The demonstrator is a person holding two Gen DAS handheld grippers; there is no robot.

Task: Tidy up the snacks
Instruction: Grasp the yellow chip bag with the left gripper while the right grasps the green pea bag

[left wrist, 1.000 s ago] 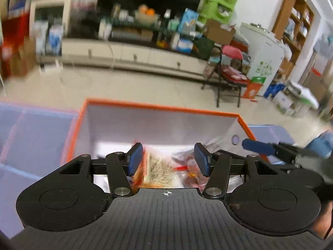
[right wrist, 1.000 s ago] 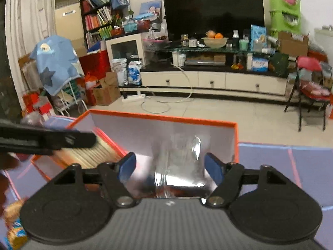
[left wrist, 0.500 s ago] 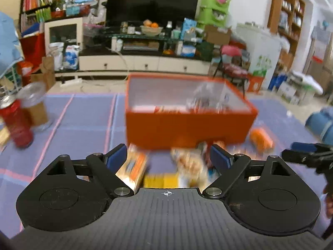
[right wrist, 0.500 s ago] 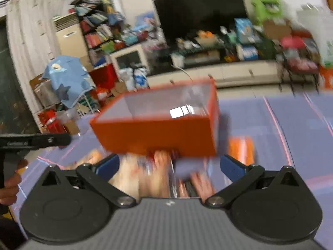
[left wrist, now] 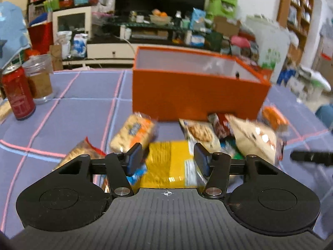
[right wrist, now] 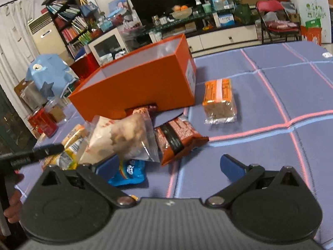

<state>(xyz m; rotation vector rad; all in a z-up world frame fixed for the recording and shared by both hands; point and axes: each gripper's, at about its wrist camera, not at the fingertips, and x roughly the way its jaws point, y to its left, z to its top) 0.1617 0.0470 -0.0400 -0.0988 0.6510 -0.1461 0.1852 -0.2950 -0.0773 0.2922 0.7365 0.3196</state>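
My left tongs (left wrist: pixel 167 159) are closing around the yellow packet (left wrist: pixel 166 164) — the pads are not yet pressing on it. My right tongs (right wrist: pixel 169 167) gape wide over bare cloth, holding nothing. Beyond them the snack heap (right wrist: pixel 129 139) lies against the orange box (right wrist: pixel 135 87) mid-bench; an orange cracker pack (right wrist: pixel 219 101) sits apart, beside the box's end.

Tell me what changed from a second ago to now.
Both grippers pulled back out of the orange box and came down over the loose snacks in front of it. The left gripper let go of the packet it held in the box; its jaws are now closing around the yellow packet. The right gripper opened wide, nothing held. The box, red can and jar kept their places.
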